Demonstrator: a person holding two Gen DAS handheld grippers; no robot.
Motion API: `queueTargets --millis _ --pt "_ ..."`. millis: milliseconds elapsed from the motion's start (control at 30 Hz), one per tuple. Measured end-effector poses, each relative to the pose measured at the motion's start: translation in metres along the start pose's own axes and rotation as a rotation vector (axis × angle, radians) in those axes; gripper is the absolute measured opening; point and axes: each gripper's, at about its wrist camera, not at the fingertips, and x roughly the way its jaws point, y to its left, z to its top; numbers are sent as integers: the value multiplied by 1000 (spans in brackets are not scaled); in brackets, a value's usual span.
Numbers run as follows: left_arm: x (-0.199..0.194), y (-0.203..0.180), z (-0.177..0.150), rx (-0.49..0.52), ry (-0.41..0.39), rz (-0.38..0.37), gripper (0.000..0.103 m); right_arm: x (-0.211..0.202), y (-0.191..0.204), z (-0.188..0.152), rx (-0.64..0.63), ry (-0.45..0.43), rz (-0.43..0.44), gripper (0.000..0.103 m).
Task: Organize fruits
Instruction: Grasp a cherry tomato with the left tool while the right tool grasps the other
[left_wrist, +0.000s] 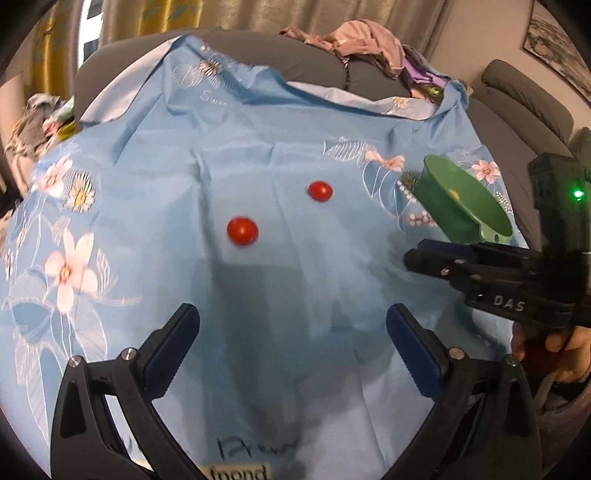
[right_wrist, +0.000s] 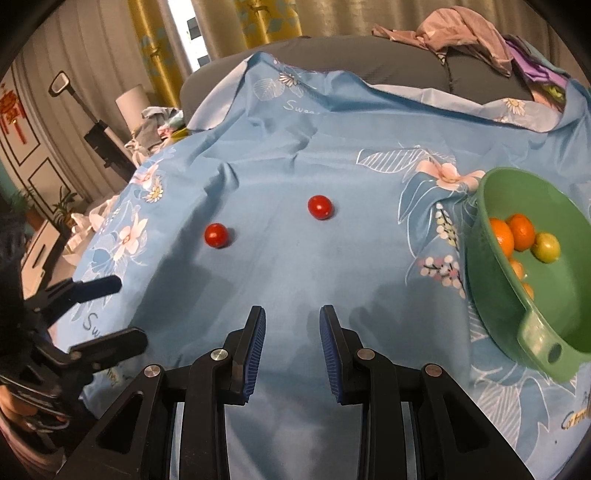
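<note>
blue flowered cloth covers the work surface, with a grey sofa behind it. two red tomatoes lie loose on it, well apart: the near tomato at about 11 o'clock from the left gripper, the far tomato at 12 to 1 o'clock. the left gripper's jaws are spread wide and hold nothing; the right gripper has a narrower gap between its jaws, also holding nothing. likely next step: take the near tomato. come down with the jaws straddling it and close gently, since it looks round and apt to roll. green bowl at 2 o'clock from the right gripper holds several oranges and one yellow-green fruit.
</note>
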Motion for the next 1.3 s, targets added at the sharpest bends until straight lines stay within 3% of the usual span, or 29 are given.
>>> queueTargets --millis 267,300,333,367,733,867,1033,1167,1233,1300 --pt "34 6 37 83 29 11 85 28 -11 32 -2 -29 -13 31" --pt "40 6 41 98 39 25 81 33 -12 37 0 -30 -16 32" --pt "46 6 46 116 53 32 79 40 -15 43 6 -22 -16 40" --pt "51 8 50 128 63 29 78 45 -16 47 11 -19 -11 44" --pt "91 12 63 269 192 79 67 88 -18 74 -32 6 -15 44" --pt "103 17 62 285 238 106 64 103 -21 80 -24 80 23 44" --pt "111 22 62 275 264 113 51 110 -21 84 -38 126 31 44" --pt "113 22 63 261 263 116 50 118 -15 87 -101 148 -11 44" --pt "114 21 63 254 265 115 37 120 -12 88 -119 144 -16 44" --pt "115 22 64 242 268 101 34 120 -11 88 -131 140 -17 44"
